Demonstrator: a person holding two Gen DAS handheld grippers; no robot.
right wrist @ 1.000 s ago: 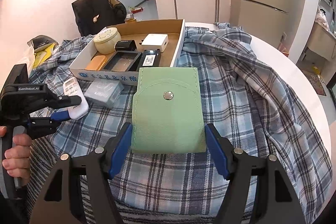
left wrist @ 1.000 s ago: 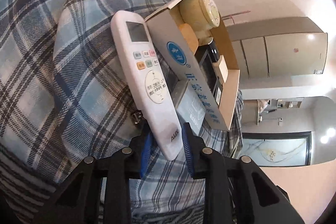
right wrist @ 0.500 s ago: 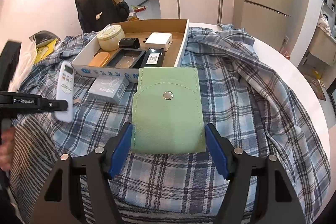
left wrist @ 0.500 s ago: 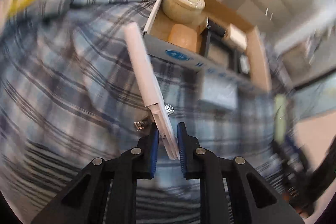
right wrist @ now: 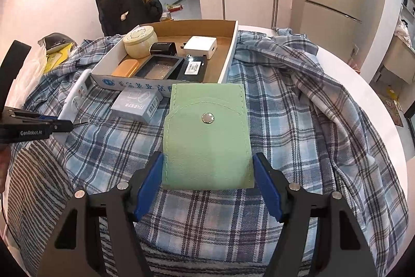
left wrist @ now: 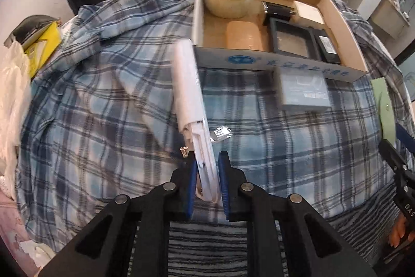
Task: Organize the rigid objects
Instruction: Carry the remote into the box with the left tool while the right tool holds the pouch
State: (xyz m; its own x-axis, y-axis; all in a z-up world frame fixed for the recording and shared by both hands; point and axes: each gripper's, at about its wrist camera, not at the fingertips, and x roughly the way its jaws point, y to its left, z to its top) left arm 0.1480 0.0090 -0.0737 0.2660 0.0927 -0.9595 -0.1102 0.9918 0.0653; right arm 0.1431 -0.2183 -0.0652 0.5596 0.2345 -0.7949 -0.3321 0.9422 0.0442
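Far left of the cardboard box (right wrist: 228, 53), left gripper (left wrist: 207, 173) clamped on the lower end of a white remote (left wrist: 188, 85), seen edge-on between the blue pads (left wrist: 191, 181). Remote gripped across its thin sides, most of its length sticking out beyond the fingertips toward the box's near left corner, its far end just short of the printed front wall. Back cover of the remote partly open near the grip. Below it, plaid cloth (left wrist: 103, 121) spread over the table. Just in front of the box's printed wall, a small grey carton (right wrist: 137, 101) lying flat on the cloth, touching or nearly touching the wall. Inside the box, from left: round cream tin (right wrist: 140, 40) in the far left corner, orange case (right wrist: 125, 68) at the near left, black charger (right wrist: 163, 48) beside the tin, dark tray (right wrist: 159, 68), black flat pack (right wrist: 194, 66), white adapter (right wrist: 201, 44) farther back. Right of the carton and nearer than the box, right gripper (right wrist: 207, 173) closed on a green snap pouch (right wrist: 207, 136), blue pads pressing both side edges at its lower end, pouch held flat and extending past the fingertips toward the box's near wall, snap button facing up.
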